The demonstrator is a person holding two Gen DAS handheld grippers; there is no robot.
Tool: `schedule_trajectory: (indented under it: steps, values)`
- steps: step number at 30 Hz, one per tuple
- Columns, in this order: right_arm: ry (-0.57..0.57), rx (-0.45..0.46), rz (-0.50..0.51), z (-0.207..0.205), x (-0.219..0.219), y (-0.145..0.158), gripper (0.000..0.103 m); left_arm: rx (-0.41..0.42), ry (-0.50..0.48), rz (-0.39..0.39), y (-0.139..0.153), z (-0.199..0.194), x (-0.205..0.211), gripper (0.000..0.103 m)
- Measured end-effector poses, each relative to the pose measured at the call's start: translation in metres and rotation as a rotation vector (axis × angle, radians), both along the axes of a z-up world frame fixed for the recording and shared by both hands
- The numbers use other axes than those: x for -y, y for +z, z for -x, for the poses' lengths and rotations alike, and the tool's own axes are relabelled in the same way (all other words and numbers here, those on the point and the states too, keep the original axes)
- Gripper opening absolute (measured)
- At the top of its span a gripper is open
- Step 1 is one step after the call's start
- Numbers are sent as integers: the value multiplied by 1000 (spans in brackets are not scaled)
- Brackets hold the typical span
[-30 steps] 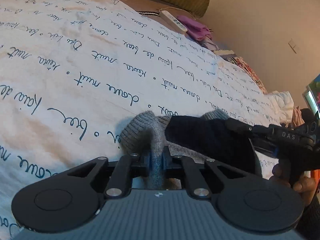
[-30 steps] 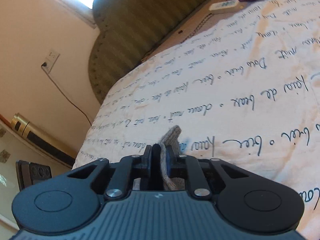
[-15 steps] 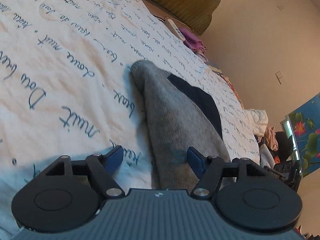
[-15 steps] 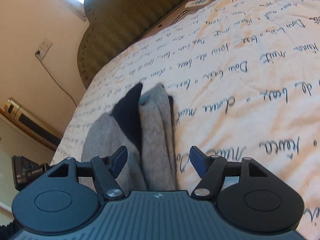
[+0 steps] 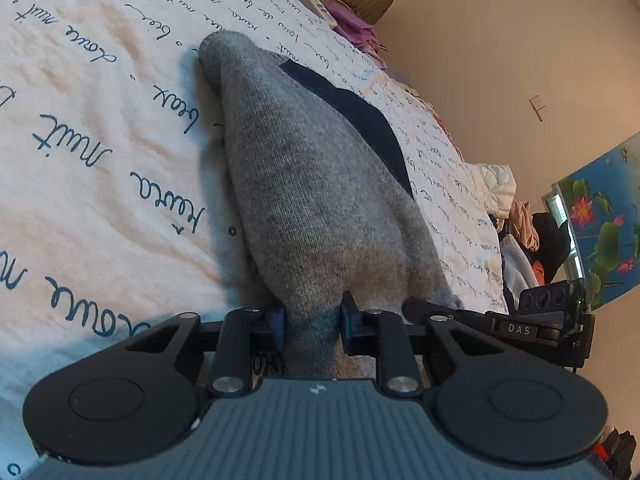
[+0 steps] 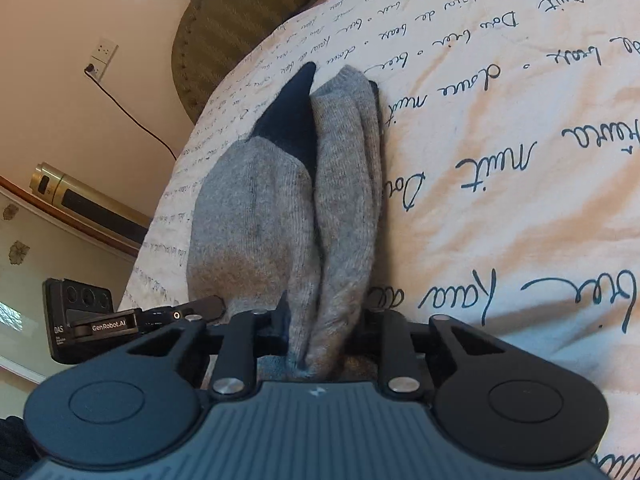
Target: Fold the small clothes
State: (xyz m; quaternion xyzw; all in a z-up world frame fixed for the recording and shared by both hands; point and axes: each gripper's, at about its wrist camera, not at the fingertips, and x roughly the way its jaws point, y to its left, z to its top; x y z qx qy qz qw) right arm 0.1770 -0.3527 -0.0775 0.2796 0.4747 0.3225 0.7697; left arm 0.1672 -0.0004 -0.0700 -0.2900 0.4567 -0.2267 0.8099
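Left gripper [image 5: 313, 326] had just closed, pads pinching the near end of the grey knitted sock with a navy heel patch [image 5: 312, 184]. Right gripper [image 6: 326, 330] had also just closed, clamped on a bunched fold of the same sock [image 6: 288, 208] at its near edge. Sock lay flat along the cream quilted bedspread with blue handwriting print [image 5: 100, 140], far end pointing toward the olive padded headboard [image 6: 248, 12]. Both grippers sat side by side at the same end.
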Motion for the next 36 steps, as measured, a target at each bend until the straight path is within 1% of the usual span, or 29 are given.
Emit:
schedule_trajectory:
  steps: [1,3,4,5,8,10,11,12,14,15,17,18,19,20,22,23,24,25,26,28,30,33,34,35,36]
  values:
    - [-4,-8,-13,0,-2,0,21,-5,-9,7,3,-3,-4,18]
    - [-2,-13,-60,2,-4,3,19,-1,-22,3,16,-8,-13,17]
    - [2,-12,-89,4,-7,6,19,19,-29,-16,25,-9,-18,13]
    - [9,-10,-118,8,-9,8,18,43,-34,-32,35,-9,-23,12]
    - [37,3,-210,23,-23,17,18,93,-42,-68,60,-6,-41,12]
    - [52,5,-248,34,-33,16,18,83,-41,-101,63,-2,-49,12]
    - [57,0,-263,38,-38,13,18,76,-49,-131,59,1,-50,13]
    - [59,-4,-256,42,-42,8,18,62,-53,-168,51,2,-51,15]
    - [49,-25,-214,48,-46,-6,21,13,-48,-218,30,5,-56,31]
    - [41,-42,-209,49,-47,-14,21,3,-34,-222,25,7,-60,34]
    - [23,-74,-222,49,-38,-20,23,36,1,-192,28,15,-71,41]
    - [11,-64,-230,49,-31,-16,24,68,17,-189,35,19,-75,44]
    - [-2,-38,-234,50,-23,-8,25,103,31,-197,42,21,-78,57]
    - [-22,-8,-236,49,-14,-1,27,136,49,-211,50,22,-80,74]
    - [-81,39,-242,42,2,13,42,175,88,-219,59,18,-81,86]
    - [-117,57,-231,35,7,17,65,172,97,-214,59,12,-79,86]
    - [-141,73,-221,26,9,20,82,161,92,-210,57,4,-75,86]
    - [-154,82,-218,17,8,20,84,153,89,-212,53,-3,-70,86]
    - [-163,72,-216,9,5,16,84,140,96,-224,48,-9,-63,85]
    - [-191,14,-189,-14,-1,3,84,113,91,-244,38,-23,-52,84]
    - [-205,-9,-183,-31,-9,-7,84,108,85,-235,33,-37,-46,84]
    - [-214,-8,-244,-54,-16,-9,84,89,65,-226,28,-63,-39,84]
    - [-216,-16,-259,-61,-20,-10,84,84,73,-233,27,-70,-37,83]
    - [-214,-29,-264,-69,-26,-11,84,82,69,-237,26,-76,-34,79]
    - [-211,-36,-265,-74,-30,-13,82,81,62,-238,26,-82,-31,73]
